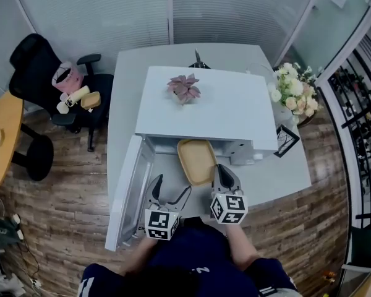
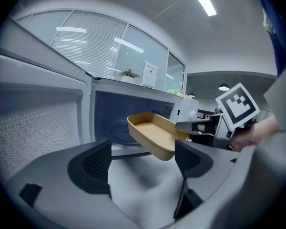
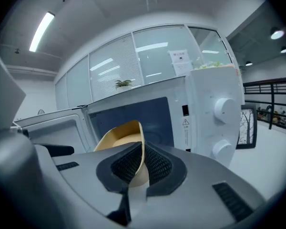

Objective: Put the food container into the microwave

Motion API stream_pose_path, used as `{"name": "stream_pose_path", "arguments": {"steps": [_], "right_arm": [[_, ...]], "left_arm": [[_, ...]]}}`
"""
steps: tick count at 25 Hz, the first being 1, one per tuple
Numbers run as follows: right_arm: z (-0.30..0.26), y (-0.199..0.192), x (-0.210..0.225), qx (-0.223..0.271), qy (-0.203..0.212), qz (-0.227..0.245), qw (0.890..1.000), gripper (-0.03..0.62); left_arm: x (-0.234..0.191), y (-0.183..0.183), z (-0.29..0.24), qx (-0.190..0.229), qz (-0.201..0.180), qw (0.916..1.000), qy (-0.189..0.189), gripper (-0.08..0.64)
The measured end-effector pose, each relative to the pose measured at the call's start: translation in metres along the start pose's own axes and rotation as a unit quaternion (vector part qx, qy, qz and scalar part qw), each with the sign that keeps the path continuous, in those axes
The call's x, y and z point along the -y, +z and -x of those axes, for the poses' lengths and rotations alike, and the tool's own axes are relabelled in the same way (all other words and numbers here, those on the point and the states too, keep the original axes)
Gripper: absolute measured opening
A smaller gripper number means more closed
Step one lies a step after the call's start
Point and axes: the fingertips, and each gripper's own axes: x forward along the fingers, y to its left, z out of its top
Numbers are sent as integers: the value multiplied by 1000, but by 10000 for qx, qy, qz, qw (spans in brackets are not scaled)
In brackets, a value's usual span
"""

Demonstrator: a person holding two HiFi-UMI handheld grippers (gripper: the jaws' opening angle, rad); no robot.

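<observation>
- Two dark ribbed pads of the right gripper (image 3: 142, 162) are pressed together on one thin wall of the shallow tan rectangular food container (image 3: 120, 136). We see that wall edge-on between them.
- One wall is all we hold, so the rest of the container hangs out ahead of the jaws, unsupported and tilted.
- The left gripper (image 2: 142, 168) has its jaws spread wide with nothing between them, and it sits beside the container, apart from it.
- The container is in the air with its far end at the mouth of the white boxy microwave (image 1: 235, 110). It is not yet resting on the round glass turntable (image 2: 121, 133) inside.
- The white microwave door (image 1: 127, 190) stands open on our left, close beside the left gripper.
- We judge the main risk to be the container pivoting or slipping in so narrow a pinch, since its weight sits well ahead of the pads.
- A second risk is the low corner catching the sill or frame if we push in while it is tilted, which could lever it out of the jaws.
- The left gripper could also bump the door and swing it towards the opening.
</observation>
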Motion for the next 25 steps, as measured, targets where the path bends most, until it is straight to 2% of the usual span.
{"name": "stream_pose_path", "arguments": {"steps": [6, 13, 25], "right_arm": [[-30, 12, -8, 53, 165, 342, 9993, 31], [-64, 18, -7, 10, 316, 332, 9990, 31], [-112, 31, 1, 38, 239, 335, 9991, 31]], "left_arm": [[-10, 0, -1, 32, 94, 9996, 273, 399], [-18, 3, -7, 23, 71, 9993, 371, 399], [-26, 10, -21, 14, 93, 9988, 473, 399]]}}
